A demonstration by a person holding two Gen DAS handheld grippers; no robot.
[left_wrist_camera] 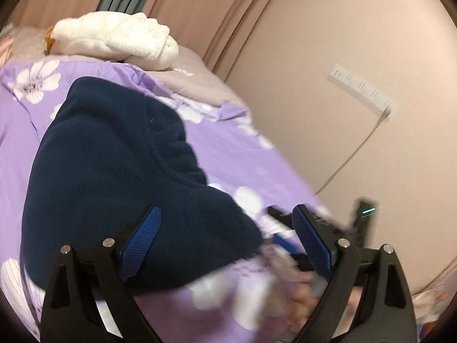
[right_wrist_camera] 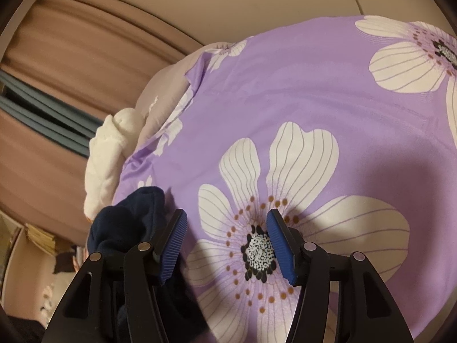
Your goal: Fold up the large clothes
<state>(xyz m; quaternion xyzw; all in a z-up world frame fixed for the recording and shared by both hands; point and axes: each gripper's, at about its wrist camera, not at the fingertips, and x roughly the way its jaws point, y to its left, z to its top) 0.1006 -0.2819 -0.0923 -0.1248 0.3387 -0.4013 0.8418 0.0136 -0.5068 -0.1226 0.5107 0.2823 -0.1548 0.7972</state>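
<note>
The navy fleece [left_wrist_camera: 114, 171] lies bunched on the bed's purple flowered cover [left_wrist_camera: 242, 154], a thick, rounded heap rather than a flat sheet. In the left wrist view it fills the middle and left; in the right wrist view only a crumpled end shows at the near left.

The left hand-held gripper [left_wrist_camera: 225, 240] stands with its fingers wide apart; the fleece's near edge sits in the gap, but the pads do not press on it. The right hand-held gripper [right_wrist_camera: 225, 243] is also parted, with nothing between its fingers but the flower print, and the fleece is just to the left of its left finger.

The fleece looks soft, fuzzy and limp. It should be light to lift, will sag and drape from any pinch, and its nap should give the ribbed blue pads good purchase, so slipping seems unlikely. The risk is grabbing several layers at once in a bunch this thick, or catching the smooth cover beneath. A hem or corner at the near edge looks the best hold, one for each gripper, well apart, so the cloth can be spread before folding.

A white towel [left_wrist_camera: 114, 40] lies at the far end, clear of the work.
</note>
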